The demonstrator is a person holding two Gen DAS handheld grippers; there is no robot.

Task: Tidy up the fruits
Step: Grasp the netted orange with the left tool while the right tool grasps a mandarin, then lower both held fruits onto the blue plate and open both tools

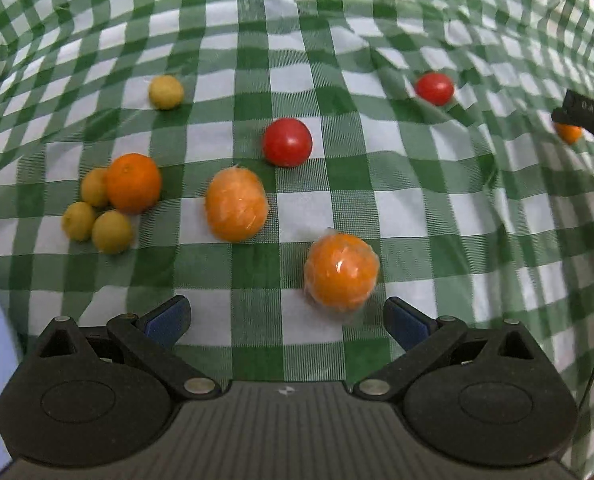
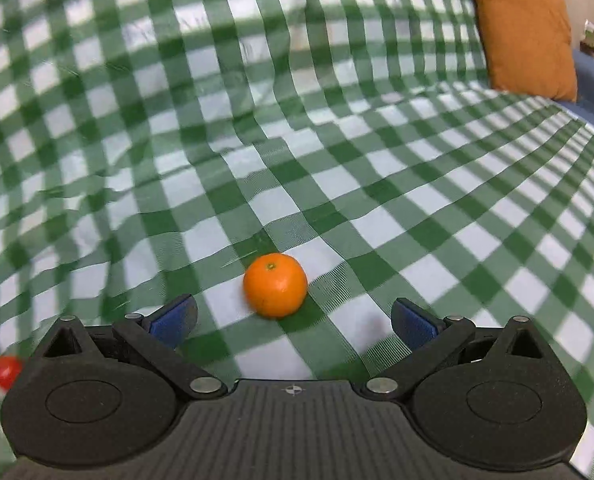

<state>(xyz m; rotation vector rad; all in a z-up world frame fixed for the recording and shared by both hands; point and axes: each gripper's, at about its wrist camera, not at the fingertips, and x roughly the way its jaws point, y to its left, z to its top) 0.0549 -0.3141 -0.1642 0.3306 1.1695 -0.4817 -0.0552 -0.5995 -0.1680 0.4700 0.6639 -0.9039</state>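
You are holding your left gripper open near a wrapped orange and your right gripper open before a mandarin.

From the left wrist we looked forward and steeply down along the spread fingers of the left gripper onto the green checked cloth, close enough that a wrapped orange lay just ahead of the fingertips with most of the fruit spread beyond it. From the right wrist we looked along the parted fingers of the right gripper, low and near the cloth, facing a lone mandarin and an orange cushion far behind. We shared that mandarin between both views, seen small at the left view's right edge beneath a black gripper part.
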